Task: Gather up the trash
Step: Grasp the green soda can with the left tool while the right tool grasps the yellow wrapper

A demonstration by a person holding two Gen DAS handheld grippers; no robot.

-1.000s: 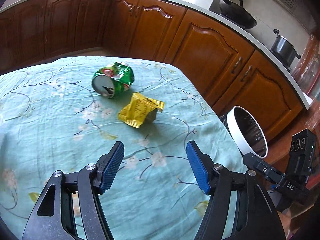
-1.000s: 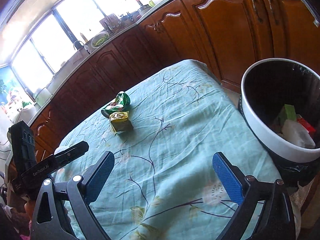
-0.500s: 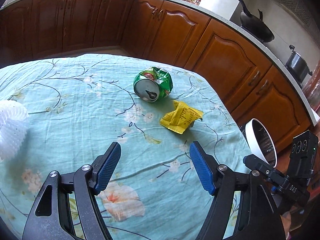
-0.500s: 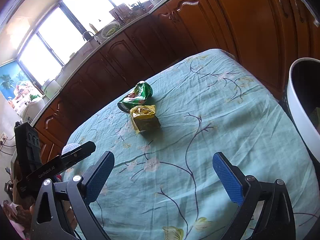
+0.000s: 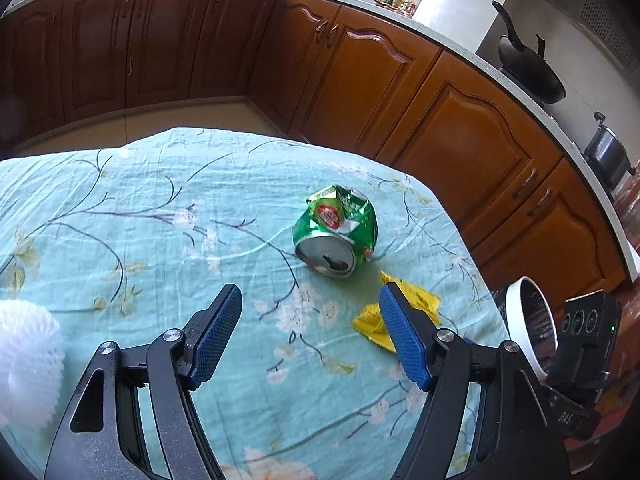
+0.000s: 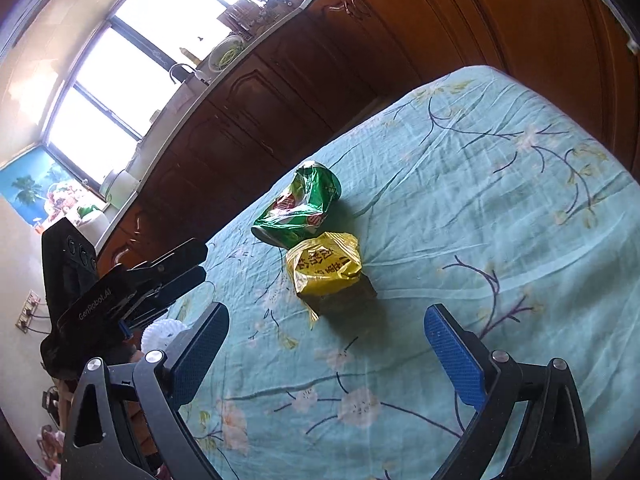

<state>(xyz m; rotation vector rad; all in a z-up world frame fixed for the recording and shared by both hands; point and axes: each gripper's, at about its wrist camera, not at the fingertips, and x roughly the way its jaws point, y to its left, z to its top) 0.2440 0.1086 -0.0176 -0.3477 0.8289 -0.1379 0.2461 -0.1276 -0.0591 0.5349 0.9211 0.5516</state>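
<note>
A kitchen with brown wooden cabinets wraps around a table under a pale green floral tablecloth, and the trash lies toward its far right corner. Nearest, the left gripper hangs over the cloth with its blue pads spread and nothing between them; the right gripper is likewise spread wide and empty. A white foam fruit net sits at the near left edge.

Next out is the yellow snack wrapper, crumpled and puffed up. It looks very light, soft and slick, so a pinch across a raised fold should hold better than a flat scoop.

Just beyond it, touching or nearly so, lies the crushed green soda can on its side, its opened top facing the left gripper. It is probably light, thin and dented; gripping across the flattened middle seems safest. The white-rimmed trash bin stands off the table's right edge.
</note>
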